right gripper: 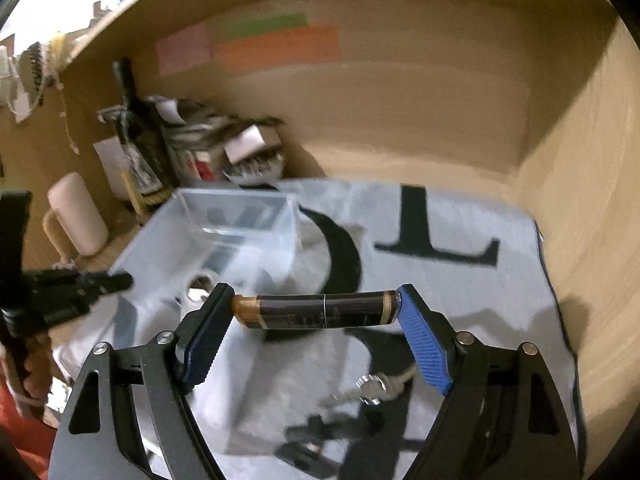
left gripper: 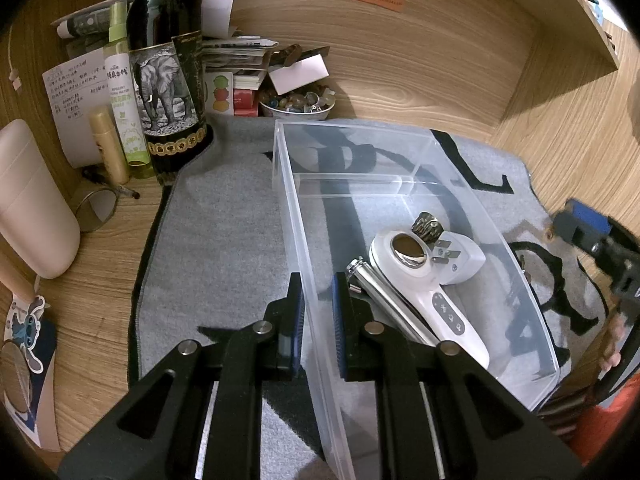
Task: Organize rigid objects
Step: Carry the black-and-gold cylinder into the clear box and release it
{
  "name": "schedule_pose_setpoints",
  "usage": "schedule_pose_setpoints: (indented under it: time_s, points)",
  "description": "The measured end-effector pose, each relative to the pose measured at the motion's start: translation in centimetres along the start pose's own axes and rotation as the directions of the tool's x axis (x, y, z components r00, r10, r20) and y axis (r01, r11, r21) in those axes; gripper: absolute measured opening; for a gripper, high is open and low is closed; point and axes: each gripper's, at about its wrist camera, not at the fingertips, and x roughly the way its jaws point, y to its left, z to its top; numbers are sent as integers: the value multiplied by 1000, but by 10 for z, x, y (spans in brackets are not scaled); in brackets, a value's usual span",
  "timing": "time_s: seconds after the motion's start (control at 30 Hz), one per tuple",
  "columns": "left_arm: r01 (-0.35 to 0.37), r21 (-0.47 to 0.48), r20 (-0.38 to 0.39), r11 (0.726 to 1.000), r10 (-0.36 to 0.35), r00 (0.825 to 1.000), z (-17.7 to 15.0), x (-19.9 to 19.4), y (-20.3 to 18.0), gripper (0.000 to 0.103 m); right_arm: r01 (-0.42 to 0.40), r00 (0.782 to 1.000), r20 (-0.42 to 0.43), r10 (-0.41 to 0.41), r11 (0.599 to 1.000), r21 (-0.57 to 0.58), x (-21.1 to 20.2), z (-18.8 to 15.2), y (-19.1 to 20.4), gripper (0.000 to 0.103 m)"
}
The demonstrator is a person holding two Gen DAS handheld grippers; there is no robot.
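Observation:
A clear plastic bin [left gripper: 516, 280] stands on the grey mat [left gripper: 224, 248]. Inside lie a white handheld device [left gripper: 424, 284], a white plug adapter [left gripper: 460, 258], a metal cylinder [left gripper: 384, 300] and a small metal clip [left gripper: 428, 226]. My left gripper [left gripper: 318, 322] is shut on the bin's left wall. My right gripper [right gripper: 316, 312] is shut on a dark brown tube with gold ends [right gripper: 320, 311], held crosswise by its ends above the mat, right of the bin [right gripper: 224, 232]. The right gripper also shows at the right edge of the left wrist view [left gripper: 592, 236].
A dark wine bottle [left gripper: 168, 76], a green spray bottle [left gripper: 124, 92], a gold tube [left gripper: 108, 144], papers and a bowl of stones [left gripper: 298, 104] crowd the back left corner. A pink container [left gripper: 32, 200] stands left. A metal bolt [right gripper: 376, 388] and a dark item [right gripper: 316, 436] lie on the mat.

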Motion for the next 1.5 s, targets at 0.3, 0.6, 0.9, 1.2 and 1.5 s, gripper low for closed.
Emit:
schedule_pose_setpoints:
  time_s: [0.3, 0.6, 0.9, 1.2, 1.5]
  points:
    - [3, -4, 1, 1000, -3, 1000, -1, 0, -1, 12, -93, 995, 26, 95, 993, -78, 5, 18, 33, 80]
    - [5, -7, 2, 1000, -5, 1000, -1, 0, -2, 12, -167, 986, -55, 160, 970, -178, 33, 19, 68, 80]
    - [5, -7, 2, 1000, -5, 1000, -1, 0, -2, 12, -212, 972, -153, 181, 952, -222, 60, 15, 84, 80]
    - [5, -7, 2, 1000, -5, 1000, -2, 0, -1, 12, -208, 973, -137, 183, 958, -195, 53, 18, 78, 82]
    - [3, -6, 3, 1000, -3, 1000, -3, 0, -1, 12, -115, 993, -32, 112, 983, -143, 19, 23, 47, 84]
